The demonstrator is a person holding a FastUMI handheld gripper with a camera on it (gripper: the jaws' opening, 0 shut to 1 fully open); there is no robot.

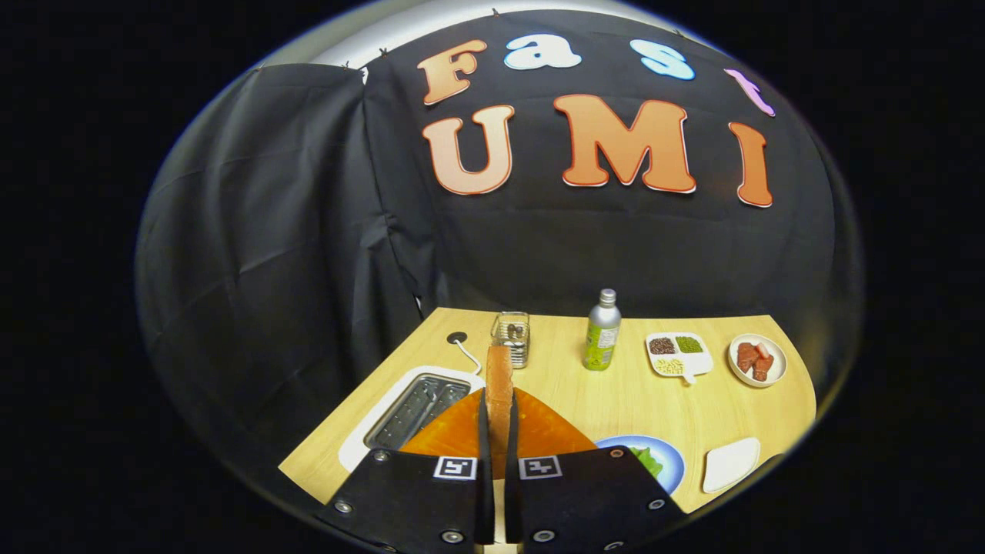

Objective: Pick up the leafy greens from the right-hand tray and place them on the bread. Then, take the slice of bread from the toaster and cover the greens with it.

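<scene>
Gripper view: hand-held gripper [498, 435] raised level above surface [616, 392], fingers clamped on upright slice of bread [499, 385]. Toaster [412, 412] just left; beyond the fingers to the right, blue plate [671, 462] with leafy greens [648, 460].

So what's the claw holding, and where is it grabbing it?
The claw is holding the slice of bread. It stands upright on edge between the two fingers, which pinch its flat sides at the lower end, just above the toaster.

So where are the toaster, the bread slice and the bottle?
toaster [419, 400]: gripper view, its slotted metal top.
bread slice [499, 381]: gripper view, upright edge between the fingers.
bottle [602, 338]: gripper view, its labelled body.
</scene>
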